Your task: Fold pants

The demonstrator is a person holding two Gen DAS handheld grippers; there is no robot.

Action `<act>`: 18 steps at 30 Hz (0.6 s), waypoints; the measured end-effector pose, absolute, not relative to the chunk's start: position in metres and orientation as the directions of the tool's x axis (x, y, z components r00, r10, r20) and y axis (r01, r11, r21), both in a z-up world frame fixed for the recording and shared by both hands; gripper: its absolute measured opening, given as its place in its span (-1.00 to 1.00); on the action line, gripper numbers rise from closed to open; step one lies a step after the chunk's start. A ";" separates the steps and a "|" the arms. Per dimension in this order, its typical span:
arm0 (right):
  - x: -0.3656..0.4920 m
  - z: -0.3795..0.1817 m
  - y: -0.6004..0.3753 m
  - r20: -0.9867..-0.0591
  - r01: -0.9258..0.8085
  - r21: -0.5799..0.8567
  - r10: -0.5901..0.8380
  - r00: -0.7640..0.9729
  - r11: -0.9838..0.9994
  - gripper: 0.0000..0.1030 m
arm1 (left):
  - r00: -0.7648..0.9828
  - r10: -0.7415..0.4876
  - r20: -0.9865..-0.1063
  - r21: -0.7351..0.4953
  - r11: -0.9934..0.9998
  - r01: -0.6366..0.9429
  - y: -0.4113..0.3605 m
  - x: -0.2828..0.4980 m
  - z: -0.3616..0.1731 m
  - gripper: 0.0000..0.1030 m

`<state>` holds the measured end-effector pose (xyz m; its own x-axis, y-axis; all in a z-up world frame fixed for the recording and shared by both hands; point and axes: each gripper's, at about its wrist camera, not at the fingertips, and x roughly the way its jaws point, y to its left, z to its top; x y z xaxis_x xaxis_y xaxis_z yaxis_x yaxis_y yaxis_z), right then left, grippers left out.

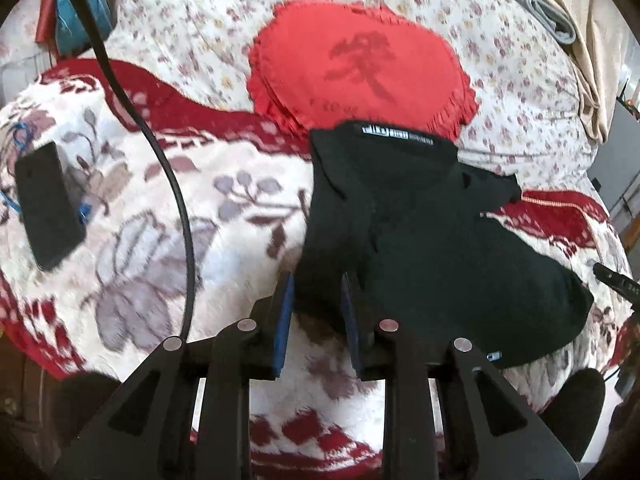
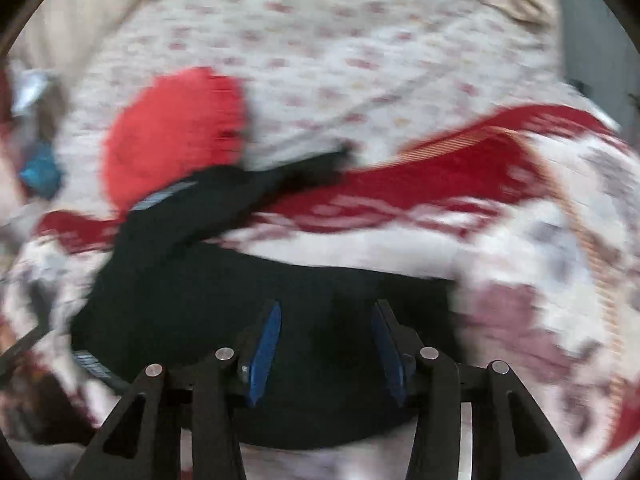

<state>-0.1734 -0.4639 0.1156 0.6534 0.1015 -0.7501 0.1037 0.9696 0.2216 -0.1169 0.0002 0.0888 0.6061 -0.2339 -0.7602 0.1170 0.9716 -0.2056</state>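
The black knit pants (image 1: 420, 240), already doubled into a rough bundle, lie on the white-and-red floral fleece blanket (image 1: 140, 220) just ahead of both tongs. The left gripper (image 1: 316, 292) and the right gripper (image 2: 326, 320) both stand open, blue pads off the cloth. The bundle's long axis appears to slant away from the left tongs toward the red heart-shaped cushion (image 1: 360, 68), labelled waistband farthest. Uneven, sagging edges could let the fold slump apart; the nap might also drag layers askew.
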 end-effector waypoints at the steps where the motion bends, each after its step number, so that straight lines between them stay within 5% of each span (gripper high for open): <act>1: -0.169 0.114 -0.452 -0.738 0.062 0.250 0.149 0.658 0.966 -0.12 | 0.604 -0.239 -0.760 -0.210 0.970 0.119 -0.001 -0.114 0.089 -0.45; 13: -0.094 0.047 -0.291 -0.788 -0.260 0.288 0.382 0.483 0.922 -0.12 | 0.524 -0.245 -0.816 -0.214 0.969 0.121 -0.034 -0.080 0.044 -0.44; 18: -0.082 0.032 -0.276 -0.820 -0.290 0.264 0.373 0.434 0.920 -0.07 | 0.523 -0.230 -0.821 -0.200 0.973 0.113 -0.033 -0.071 0.038 -0.11</act>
